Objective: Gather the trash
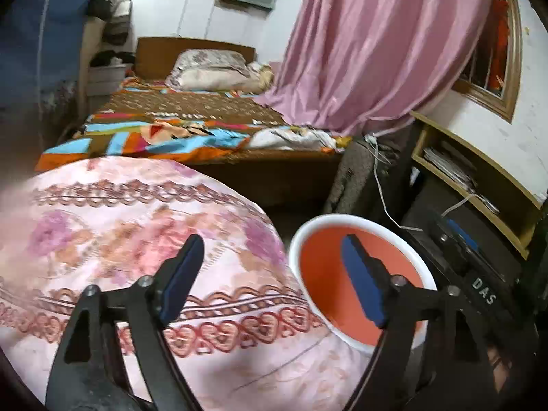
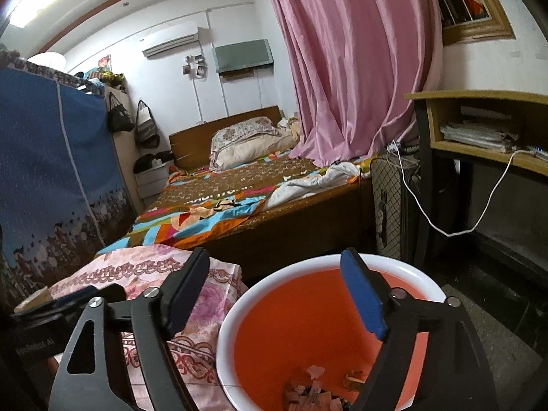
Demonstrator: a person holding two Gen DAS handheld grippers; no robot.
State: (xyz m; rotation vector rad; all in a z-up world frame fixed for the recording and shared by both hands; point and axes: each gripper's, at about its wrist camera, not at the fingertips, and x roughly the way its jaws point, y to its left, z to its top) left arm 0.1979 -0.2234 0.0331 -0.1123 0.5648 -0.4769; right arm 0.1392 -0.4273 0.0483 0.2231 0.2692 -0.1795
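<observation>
Both your grippers, left (image 1: 270, 281) and right (image 2: 277, 291), gape empty; light, flimsy paper scraps (image 2: 308, 395) in the round orange white-rimmed basin (image 2: 226, 335) need pinching edgewise.

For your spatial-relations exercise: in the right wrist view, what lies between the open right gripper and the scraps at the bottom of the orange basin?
Nothing. The right gripper hangs open above the orange basin, with only bare basin wall down to the scraps, as the right wrist view shows.

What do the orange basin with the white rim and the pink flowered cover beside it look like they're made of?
The orange basin with the white rim: probably plastic, smooth with a slight sheen and an even moulded lip. The pink flowered cover: woven printed fabric, matte, with soft folds and a stitched edge.
</observation>
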